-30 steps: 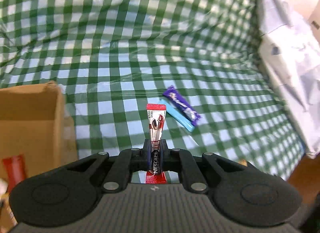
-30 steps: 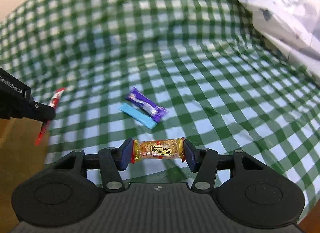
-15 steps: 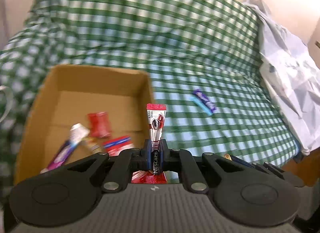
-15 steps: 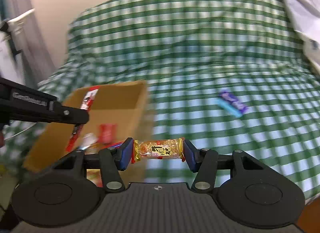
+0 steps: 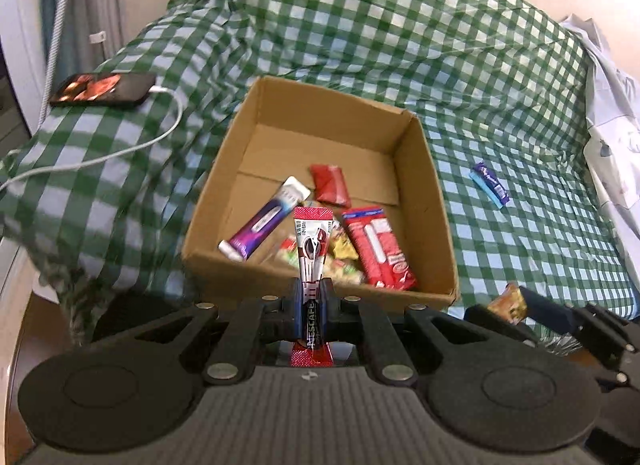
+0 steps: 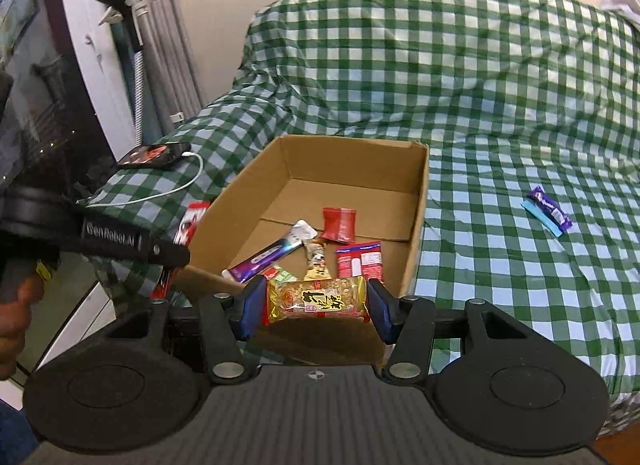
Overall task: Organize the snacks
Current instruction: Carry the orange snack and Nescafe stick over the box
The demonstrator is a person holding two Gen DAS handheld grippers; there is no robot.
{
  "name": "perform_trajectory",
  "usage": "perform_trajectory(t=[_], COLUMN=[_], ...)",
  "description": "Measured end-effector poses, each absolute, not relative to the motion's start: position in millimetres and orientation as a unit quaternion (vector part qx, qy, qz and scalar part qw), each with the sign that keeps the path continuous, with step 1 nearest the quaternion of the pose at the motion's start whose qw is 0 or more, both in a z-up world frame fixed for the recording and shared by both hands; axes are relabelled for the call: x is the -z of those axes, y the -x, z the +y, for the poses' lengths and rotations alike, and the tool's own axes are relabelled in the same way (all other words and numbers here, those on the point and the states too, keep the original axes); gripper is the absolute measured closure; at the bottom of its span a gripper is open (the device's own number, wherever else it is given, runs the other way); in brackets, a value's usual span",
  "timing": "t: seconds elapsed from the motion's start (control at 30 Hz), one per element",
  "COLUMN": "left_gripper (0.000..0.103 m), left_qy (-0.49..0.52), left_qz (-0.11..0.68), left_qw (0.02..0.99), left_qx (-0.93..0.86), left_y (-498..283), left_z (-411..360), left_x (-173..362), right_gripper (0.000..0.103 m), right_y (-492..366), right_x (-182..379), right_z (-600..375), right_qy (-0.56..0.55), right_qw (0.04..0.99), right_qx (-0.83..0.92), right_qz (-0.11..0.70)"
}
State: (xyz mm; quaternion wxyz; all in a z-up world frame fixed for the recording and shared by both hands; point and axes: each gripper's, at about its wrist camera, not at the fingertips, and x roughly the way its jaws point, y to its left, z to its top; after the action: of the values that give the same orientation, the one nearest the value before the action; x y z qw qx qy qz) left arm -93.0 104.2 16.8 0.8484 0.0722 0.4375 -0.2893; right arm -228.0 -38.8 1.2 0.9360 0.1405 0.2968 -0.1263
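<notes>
My left gripper (image 5: 311, 307) is shut on a red Nescafe stick (image 5: 313, 249), which stands upright just short of the near wall of the open cardboard box (image 5: 424, 169). My right gripper (image 6: 317, 311) is shut on a gold peanut snack pack (image 6: 317, 299), held crosswise at the box's (image 6: 418, 201) near wall. In the box lie several snacks: a purple stick (image 5: 264, 223), a red pouch (image 5: 330, 185) and a red wafer pack (image 5: 378, 247). In the right wrist view the left gripper (image 6: 172, 255) reaches in from the left with the red stick (image 6: 191, 221).
A purple wrapper lying on a blue bar (image 5: 490, 184) (image 6: 547, 212) rests on the green checked cloth (image 5: 360, 25) to the right of the box. A phone (image 5: 102, 88) with a white cable lies at the far left. White bedding (image 5: 612, 137) is on the right.
Both grippers swung left and rose, from over the purple and blue bars to the box's near wall. Each kept its snack. The box and phone came into view.
</notes>
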Motion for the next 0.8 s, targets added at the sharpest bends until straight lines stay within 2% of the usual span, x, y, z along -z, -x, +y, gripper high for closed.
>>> perform_trajectory(t=[0.8], left_gripper=[0.094], left_qy=[-0.06], left_qz=[0.419], left_qw=[0.855], left_qx=[0.301], left_y=[120.2], left_z=[127.6], left_x=[-27.5], right_gripper=[0.047], right_y=[253.1], right_x=[-13.4], right_z=[-5.7], right_qy=[-0.109], right_qw=[0.946], right_qx=[0.132], right_qz=[0.276])
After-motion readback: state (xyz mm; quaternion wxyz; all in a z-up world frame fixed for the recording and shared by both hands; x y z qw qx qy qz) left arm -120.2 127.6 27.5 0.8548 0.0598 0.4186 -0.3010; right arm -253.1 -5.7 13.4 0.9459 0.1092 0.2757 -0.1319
